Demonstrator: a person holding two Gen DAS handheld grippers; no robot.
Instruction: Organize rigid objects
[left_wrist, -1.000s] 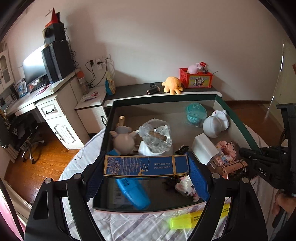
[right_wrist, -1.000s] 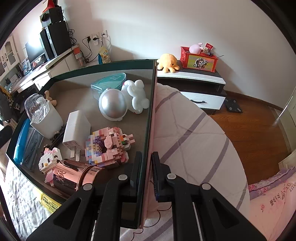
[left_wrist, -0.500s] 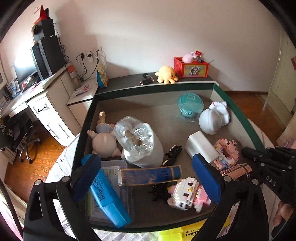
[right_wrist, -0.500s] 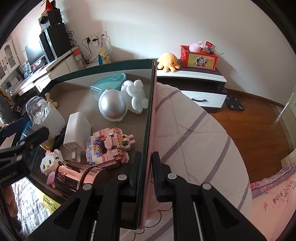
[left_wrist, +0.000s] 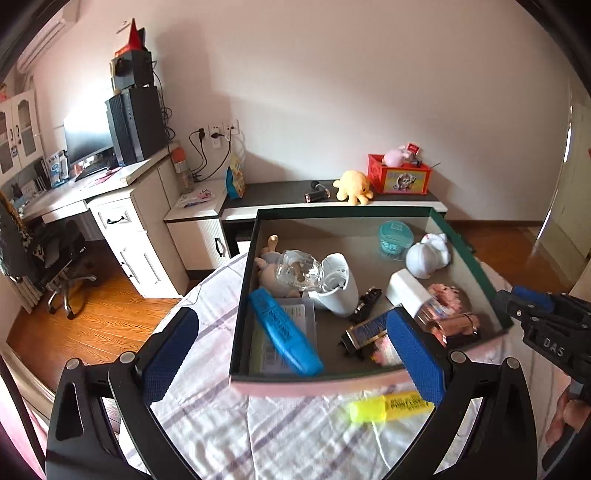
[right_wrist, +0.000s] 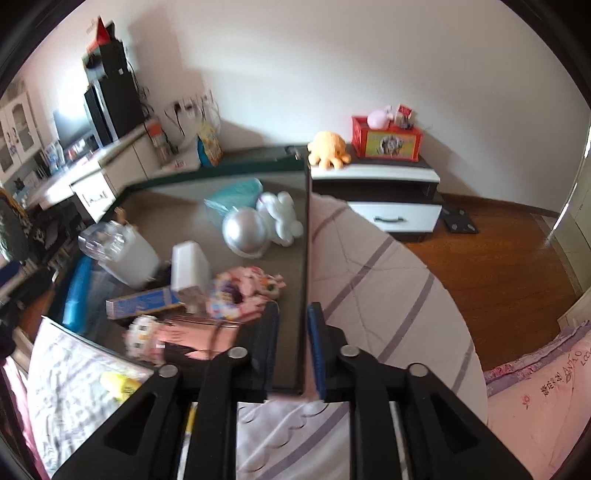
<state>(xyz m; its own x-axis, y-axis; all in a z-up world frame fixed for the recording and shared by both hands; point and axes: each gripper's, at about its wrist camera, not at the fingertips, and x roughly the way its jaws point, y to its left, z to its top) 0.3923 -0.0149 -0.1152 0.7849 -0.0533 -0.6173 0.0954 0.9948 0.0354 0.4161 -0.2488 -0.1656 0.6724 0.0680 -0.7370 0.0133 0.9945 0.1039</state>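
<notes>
Hovering left gripper (left_wrist: 295, 350), jaws wide

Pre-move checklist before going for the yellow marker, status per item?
1. Left gripper empty: ok. Its jaws have just been opening and stand wide, nothing between them.
2. Blue box released into the tray: ok, it lies among the toys.
3. Right gripper off the tray wall: not ok. Its jaws have just been opening, but the wall is between them.
4. Yellow marker reachable: ok, it lies on the bedsheet outside the tray, just in front of its near wall.
5. Tray resting flat on the bed: cannot tell.
</notes>
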